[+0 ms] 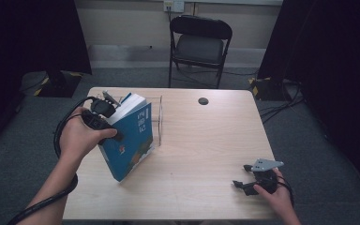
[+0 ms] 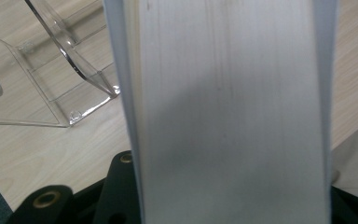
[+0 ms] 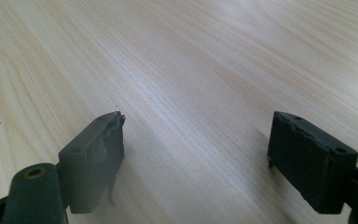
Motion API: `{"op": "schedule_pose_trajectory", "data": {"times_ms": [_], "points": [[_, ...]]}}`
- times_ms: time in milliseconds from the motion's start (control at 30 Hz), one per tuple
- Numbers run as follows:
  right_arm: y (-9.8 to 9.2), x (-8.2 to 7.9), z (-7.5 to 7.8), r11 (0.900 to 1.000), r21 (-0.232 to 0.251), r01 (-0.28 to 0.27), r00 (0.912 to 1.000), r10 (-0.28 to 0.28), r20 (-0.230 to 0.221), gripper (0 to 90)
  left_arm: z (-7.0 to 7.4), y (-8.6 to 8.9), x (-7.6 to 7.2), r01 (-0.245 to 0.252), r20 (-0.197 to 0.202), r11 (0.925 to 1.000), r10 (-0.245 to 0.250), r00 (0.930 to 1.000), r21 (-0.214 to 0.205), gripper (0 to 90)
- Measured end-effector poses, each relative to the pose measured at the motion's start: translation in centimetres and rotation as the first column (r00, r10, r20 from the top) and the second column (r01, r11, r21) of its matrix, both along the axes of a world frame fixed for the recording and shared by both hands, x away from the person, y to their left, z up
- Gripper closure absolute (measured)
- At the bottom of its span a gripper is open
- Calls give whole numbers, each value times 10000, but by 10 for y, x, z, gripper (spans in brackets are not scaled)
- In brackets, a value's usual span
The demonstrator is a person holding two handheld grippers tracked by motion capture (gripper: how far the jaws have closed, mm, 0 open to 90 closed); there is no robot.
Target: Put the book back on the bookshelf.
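Note:
A thick blue book (image 1: 132,140) stands tilted on one lower corner on the wooden table (image 1: 206,140), just in front of a clear acrylic book stand (image 1: 157,118). My left gripper (image 1: 107,111) is shut on the book's upper part from the left. In the left gripper view the white page edges of the book (image 2: 228,93) run up between the jaws of the left gripper (image 2: 235,203), with the clear stand (image 2: 51,79) behind on the left. My right gripper (image 1: 242,176) rests near the table's front right, open, with nothing but bare wood between the jaws of the right gripper (image 3: 198,122).
A small black round spot (image 1: 203,101) marks the far middle of the table. A black folding chair (image 1: 200,44) stands beyond the far edge. Cables (image 1: 281,105) lie on the grey carpet to the right.

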State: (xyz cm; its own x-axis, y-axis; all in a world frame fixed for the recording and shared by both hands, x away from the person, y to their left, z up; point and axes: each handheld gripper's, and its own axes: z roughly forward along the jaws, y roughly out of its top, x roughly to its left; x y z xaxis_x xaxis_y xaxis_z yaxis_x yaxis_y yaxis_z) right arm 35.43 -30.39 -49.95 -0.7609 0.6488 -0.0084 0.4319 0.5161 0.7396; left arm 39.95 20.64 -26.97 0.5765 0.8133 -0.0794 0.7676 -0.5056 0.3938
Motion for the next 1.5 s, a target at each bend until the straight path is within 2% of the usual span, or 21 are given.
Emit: {"op": "schedule_pose_trajectory", "data": {"times_ms": [533,767,1033,1133,1333,1400,1433,1500], "points": [[0,0,0,10000,-18,13,10000,-13,0,178,0,-8,16,-544,-116,9985,544,9985,-45,619],[0,0,0,10000,-19,-3,10000,3,-17,178,2,-12,22,-499,-76,9987,501,9987,130,620],[0,0,0,10000,-20,-3,10000,3,-18,177,2,-16,28,-833,-81,9965,833,9965,81,619],[0,0,0,10000,-20,-3,10000,3,-18,178,3,-18,30,-725,-104,9973,727,9973,137,619],[0,0,0,10000,-2,-15,10000,15,-20,178,3,-23,36,-851,-56,9963,851,9964,111,619],[0,0,0,10000,1,-15,10000,15,-21,178,2,-23,38,-700,-46,9974,701,9975,195,619],[0,0,0,10000,2,-15,10000,15,-21,178,2,-24,39,-892,-61,9959,893,9960,162,619],[0,0,0,10000,-17,-6,10000,6,-20,177,1,-24,41,-776,-73,9968,778,9969,171,619]]}}
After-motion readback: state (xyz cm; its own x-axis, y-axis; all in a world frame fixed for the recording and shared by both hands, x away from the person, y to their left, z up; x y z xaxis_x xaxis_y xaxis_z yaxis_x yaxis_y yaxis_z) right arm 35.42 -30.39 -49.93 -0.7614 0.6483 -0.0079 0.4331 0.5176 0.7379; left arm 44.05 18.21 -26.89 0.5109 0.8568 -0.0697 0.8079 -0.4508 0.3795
